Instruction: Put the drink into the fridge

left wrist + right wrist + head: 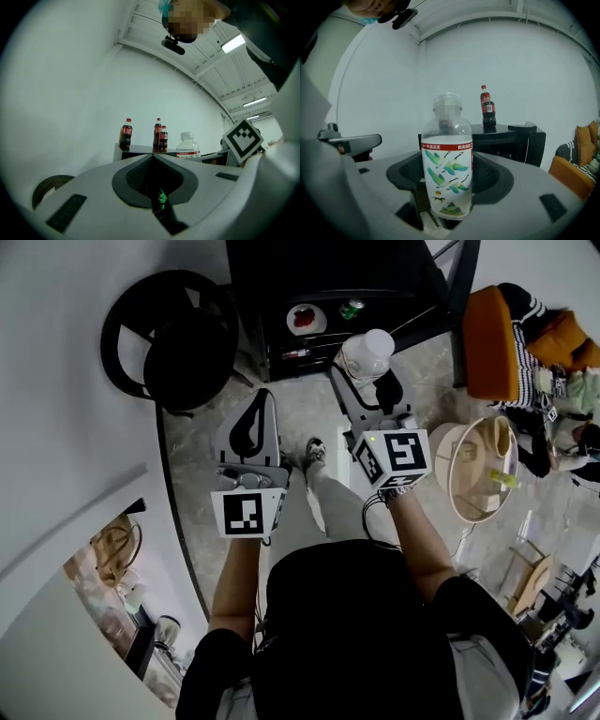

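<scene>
Head view looks steeply down from above the person's arms onto the black fridge [328, 268]. Both gripper views sit close behind their jaws, facing roughly level toward that fridge; all three views share the clear bottle [447, 159].

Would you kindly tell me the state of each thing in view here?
left gripper, shut, empty.
right gripper, shut on water bottle.
water bottle, upright, capped, held.
cola bottles, upright, capped, on the black fridge.
black fridge, door appears open, shelves showing.
</scene>
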